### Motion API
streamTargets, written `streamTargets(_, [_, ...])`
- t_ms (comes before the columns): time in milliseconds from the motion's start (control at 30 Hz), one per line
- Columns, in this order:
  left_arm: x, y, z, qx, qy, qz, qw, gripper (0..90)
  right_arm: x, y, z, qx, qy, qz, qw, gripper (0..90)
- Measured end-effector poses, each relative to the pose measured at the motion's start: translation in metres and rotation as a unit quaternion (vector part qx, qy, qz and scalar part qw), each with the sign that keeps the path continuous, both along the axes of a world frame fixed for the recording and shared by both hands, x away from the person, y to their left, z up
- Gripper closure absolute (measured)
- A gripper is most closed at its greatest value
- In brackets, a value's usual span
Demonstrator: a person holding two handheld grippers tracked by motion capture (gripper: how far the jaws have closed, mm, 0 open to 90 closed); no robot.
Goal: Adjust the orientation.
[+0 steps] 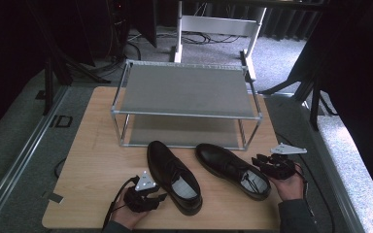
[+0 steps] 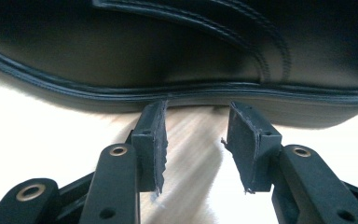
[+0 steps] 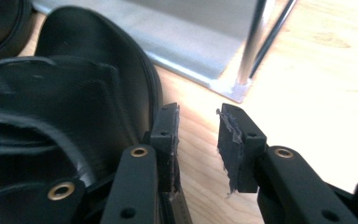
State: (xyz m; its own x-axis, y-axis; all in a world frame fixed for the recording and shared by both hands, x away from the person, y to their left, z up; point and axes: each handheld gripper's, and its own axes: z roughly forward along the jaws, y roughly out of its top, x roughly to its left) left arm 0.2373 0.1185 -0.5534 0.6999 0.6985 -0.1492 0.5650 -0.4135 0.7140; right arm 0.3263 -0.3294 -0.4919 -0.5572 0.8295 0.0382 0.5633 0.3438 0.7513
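Two black leather lace-up shoes lie on the wooden table [image 1: 97,145], toes toward the rack. The left shoe [image 1: 172,174] has my left gripper [image 1: 161,196] beside its heel side; in the left gripper view the open jaws [image 2: 196,135] point at the shoe's sole edge [image 2: 177,88], with nothing between them. The right shoe [image 1: 230,169] has my right gripper [image 1: 260,161] at its outer side near the heel. In the right gripper view the open gripper [image 3: 198,135] stands just to the right of that shoe's upper [image 3: 74,102], over bare wood.
A two-shelf metal shoe rack [image 1: 184,90] stands at the back of the table, both shelves bare; its corner post [image 3: 251,42] shows close ahead of the right gripper. Table edges lie close on both sides, with grey floor and dark stands beyond.
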Motion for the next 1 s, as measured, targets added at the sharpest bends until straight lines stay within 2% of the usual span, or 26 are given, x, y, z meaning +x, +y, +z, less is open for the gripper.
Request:
streamTargets(67, [0.002, 0.002, 0.000, -0.006, 0.002, 0.007, 1.0000, 57.4, -0.001, -0.003, 0.003, 0.005, -0.005, -0.001, 1.0000, 68.0])
streamTargets(100, [0.003, 0.003, 0.000, -0.008, 0.002, 0.009, 0.9999, 57.3, -0.002, -0.005, 0.005, -0.003, -0.010, -0.007, 0.9999, 64.5])
streamTargets(200, [0.005, 0.003, -0.001, -0.015, 0.006, 0.012, 0.9998, 57.3, -0.008, -0.009, 0.011, 0.009, -0.018, -0.003, 0.9998, 57.5])
streamTargets(400, [0.006, 0.004, -0.002, -0.021, 0.010, 0.014, 0.9996, 57.5, -0.020, -0.011, 0.019, 0.010, -0.025, 0.037, 0.9989, 54.9])
streamTargets(500, [0.007, 0.004, -0.002, -0.021, 0.010, 0.015, 0.9996, 57.5, -0.022, -0.008, 0.018, 0.002, -0.017, 0.059, 0.9981, 54.0])
streamTargets(600, [0.009, 0.004, -0.002, -0.023, 0.010, 0.015, 0.9996, 57.5, -0.019, -0.004, 0.013, -0.014, 0.005, 0.078, 0.9968, 52.6])
streamTargets(700, [0.010, 0.003, -0.002, -0.025, 0.011, 0.015, 0.9995, 57.4, -0.018, -0.004, 0.012, -0.017, 0.014, 0.083, 0.9963, 51.4])
streamTargets(800, [0.011, 0.002, -0.002, -0.025, 0.011, 0.013, 0.9995, 57.4, -0.019, -0.003, 0.013, -0.032, 0.017, 0.091, 0.9952, 50.7])
streamTargets(1000, [0.013, 0.001, -0.002, -0.026, 0.011, 0.011, 0.9996, 57.5, -0.017, -0.001, 0.016, -0.047, 0.021, 0.102, 0.9934, 50.4])
